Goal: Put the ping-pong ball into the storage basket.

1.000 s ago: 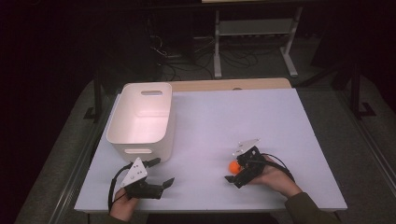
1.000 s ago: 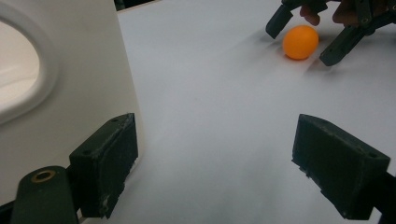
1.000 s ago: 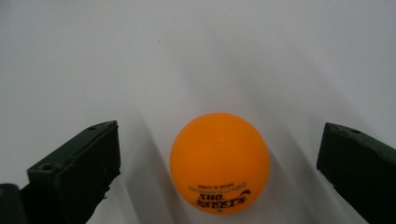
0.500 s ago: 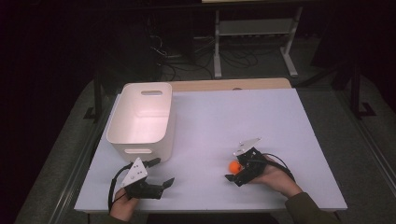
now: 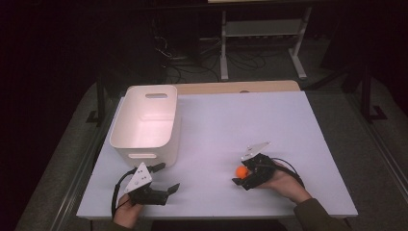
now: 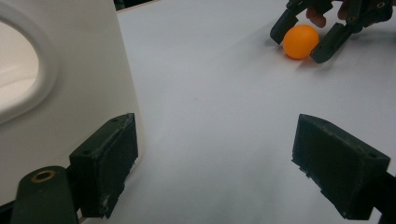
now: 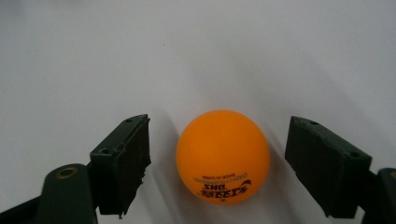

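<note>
A white bin (image 5: 145, 120) stands on the white table (image 5: 231, 125), ahead of the left gripper (image 5: 163, 178). Seen from above, its inside is bare white walls and floor with nothing in it; an oval handle slot is cut in the far end wall and another in the near one. In the left gripper view the bin's near wall (image 6: 65, 93) rises just beyond the gripper's left-hand jaw, close to it, though whether they touch cannot be told; the handle slot sits above that jaw.

The left gripper's jaws stand wide apart with only bare tabletop between them.

An orange ball (image 7: 222, 155) rests on the table between the jaws of the right gripper (image 7: 219, 163), roughly midway, with a gap of table showing on each side. Those jaws are spread and touch nothing. Small dark print runs along the ball's near side.

From the left gripper view, the ball (image 6: 300, 41) lies well ahead of the right-hand jaw, bracketed by the right gripper (image 6: 306, 35).
</note>
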The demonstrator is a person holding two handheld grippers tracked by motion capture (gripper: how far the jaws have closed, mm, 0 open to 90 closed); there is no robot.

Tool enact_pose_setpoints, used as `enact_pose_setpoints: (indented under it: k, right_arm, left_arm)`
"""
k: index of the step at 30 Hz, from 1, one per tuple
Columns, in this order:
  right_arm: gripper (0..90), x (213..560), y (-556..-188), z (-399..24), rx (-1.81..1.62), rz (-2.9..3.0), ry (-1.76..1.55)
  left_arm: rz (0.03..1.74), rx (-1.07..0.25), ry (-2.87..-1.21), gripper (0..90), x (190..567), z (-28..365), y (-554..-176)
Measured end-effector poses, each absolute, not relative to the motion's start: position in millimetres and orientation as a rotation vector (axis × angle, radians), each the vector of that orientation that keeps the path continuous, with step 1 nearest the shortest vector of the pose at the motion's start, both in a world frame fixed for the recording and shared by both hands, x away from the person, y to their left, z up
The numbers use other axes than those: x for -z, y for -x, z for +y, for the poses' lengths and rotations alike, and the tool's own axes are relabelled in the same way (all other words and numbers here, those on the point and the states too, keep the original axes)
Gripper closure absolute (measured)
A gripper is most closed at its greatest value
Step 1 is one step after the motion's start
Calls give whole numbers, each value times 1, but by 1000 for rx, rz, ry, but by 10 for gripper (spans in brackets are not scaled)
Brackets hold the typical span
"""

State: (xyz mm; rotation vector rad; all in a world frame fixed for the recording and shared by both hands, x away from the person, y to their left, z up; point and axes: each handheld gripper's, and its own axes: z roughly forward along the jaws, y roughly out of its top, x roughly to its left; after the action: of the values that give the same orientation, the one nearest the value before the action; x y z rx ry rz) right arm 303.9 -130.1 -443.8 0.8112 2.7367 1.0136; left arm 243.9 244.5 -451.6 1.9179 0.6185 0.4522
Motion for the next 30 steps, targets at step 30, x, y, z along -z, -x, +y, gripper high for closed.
enact_pose_setpoints:
  k: [30]
  right_arm:
    - [444,441,-304,-133,-1010,2743,-808]
  left_arm:
    - [618,-453,-1919,141,452,244,-244]
